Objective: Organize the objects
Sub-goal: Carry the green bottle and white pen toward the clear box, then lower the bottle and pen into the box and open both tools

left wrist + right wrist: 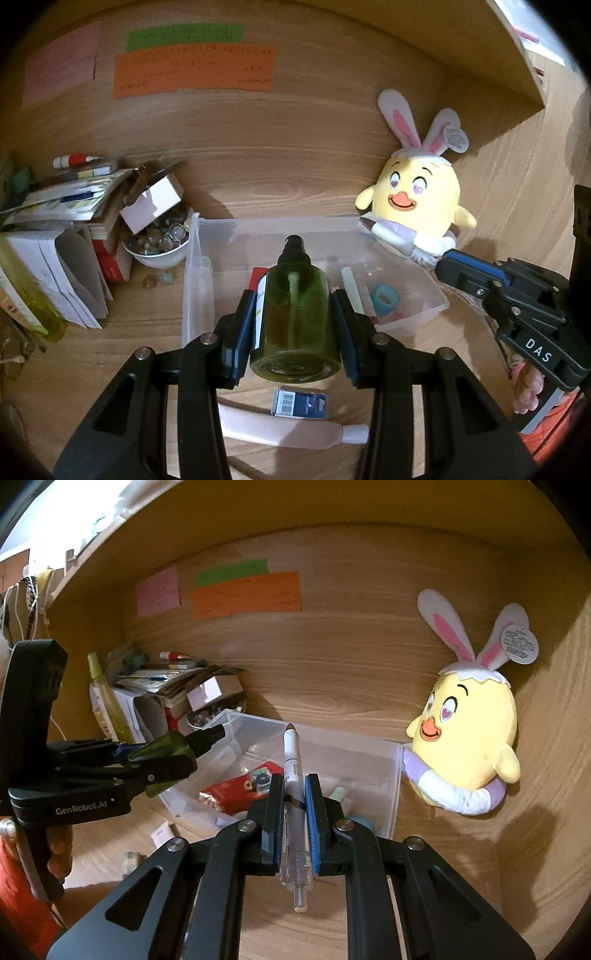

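Because the green pump bottle [295,314] is smooth, round plastic with liquid showing inside, it should feel fairly heavy for its size and a little slippery, so the broad body is the sensible place to take it, and that is where the left gripper [295,328] pinches it, pads flat on either side, black pump head pointing away over the clear plastic bin [195,266]. In this left wrist view the gripper tilts downward above the wooden desk, with a pink tube [284,430] and a small blue box [300,403] lying on the desk beneath it, and a yellow chick plush [417,195] standing just beyond the bin's far corner. From the right wrist view, the right gripper [294,801] is pressed together on a white pen [293,775], light, stiff and thin, likely to pivot unless held near mid-barrel as here; its tip points ahead over the bin, the clear rear end jutting back toward the camera. The gripper slopes down toward the bin, and the left gripper with its bottle hangs off to the side over the bin's near rim.
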`<control>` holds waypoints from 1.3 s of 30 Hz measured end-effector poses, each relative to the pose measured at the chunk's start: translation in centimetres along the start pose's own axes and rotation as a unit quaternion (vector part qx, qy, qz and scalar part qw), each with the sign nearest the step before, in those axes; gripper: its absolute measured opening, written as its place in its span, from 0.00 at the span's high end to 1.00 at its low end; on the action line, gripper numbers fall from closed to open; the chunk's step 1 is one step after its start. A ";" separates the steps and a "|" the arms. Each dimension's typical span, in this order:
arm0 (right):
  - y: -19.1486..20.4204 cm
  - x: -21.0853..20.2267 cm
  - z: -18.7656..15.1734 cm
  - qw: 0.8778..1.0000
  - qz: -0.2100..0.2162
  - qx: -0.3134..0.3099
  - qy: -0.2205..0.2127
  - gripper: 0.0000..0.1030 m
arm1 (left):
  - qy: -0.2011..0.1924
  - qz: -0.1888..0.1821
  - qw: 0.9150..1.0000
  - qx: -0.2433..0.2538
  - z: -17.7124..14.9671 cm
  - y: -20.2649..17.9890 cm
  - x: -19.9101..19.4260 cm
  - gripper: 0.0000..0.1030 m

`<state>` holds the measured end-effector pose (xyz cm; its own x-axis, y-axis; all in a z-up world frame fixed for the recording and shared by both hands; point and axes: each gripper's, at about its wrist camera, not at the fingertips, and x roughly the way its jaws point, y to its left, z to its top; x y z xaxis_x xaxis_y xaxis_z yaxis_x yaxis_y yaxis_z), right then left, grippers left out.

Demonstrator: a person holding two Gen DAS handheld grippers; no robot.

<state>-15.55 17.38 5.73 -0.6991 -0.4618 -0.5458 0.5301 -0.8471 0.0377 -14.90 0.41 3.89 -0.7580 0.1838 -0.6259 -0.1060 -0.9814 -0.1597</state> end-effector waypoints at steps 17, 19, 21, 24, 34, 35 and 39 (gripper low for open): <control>-0.4 7.5 -0.2 0.998 -0.013 -0.012 0.068 0.90 | 0.042 0.026 0.999 -0.003 0.3 0.9 4.9 0.60; -0.5 8.2 -0.3 0.997 -0.014 -0.012 0.075 0.90 | 0.049 0.026 0.998 -0.005 0.1 1.2 5.5 0.60; -0.7 8.9 -0.6 0.996 -0.016 -0.012 0.083 0.90 | 0.052 0.028 0.998 -0.007 0.0 1.3 5.8 0.60; -0.8 9.7 -1.0 0.995 -0.019 -0.015 0.092 0.90 | 0.057 0.027 0.998 -0.007 -0.1 1.5 6.3 0.60; -0.6 10.4 -1.3 0.994 -0.033 -0.028 0.100 0.90 | 0.058 0.027 0.998 0.006 -0.3 1.3 6.7 0.60; -0.5 10.4 -1.3 0.994 -0.038 -0.031 0.099 0.90 | 0.055 0.028 0.998 0.007 -0.3 1.3 6.6 0.60; -0.5 10.4 -1.2 0.993 -0.040 -0.030 0.110 0.90 | 0.051 0.017 0.999 0.001 -0.1 1.4 5.8 0.60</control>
<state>-22.48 13.29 -1.00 -0.6214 -0.3200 -0.7151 0.5100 -0.8581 -0.0592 -19.42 0.06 -0.06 -0.6919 0.1558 -0.7049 -0.0835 -0.9872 -0.1362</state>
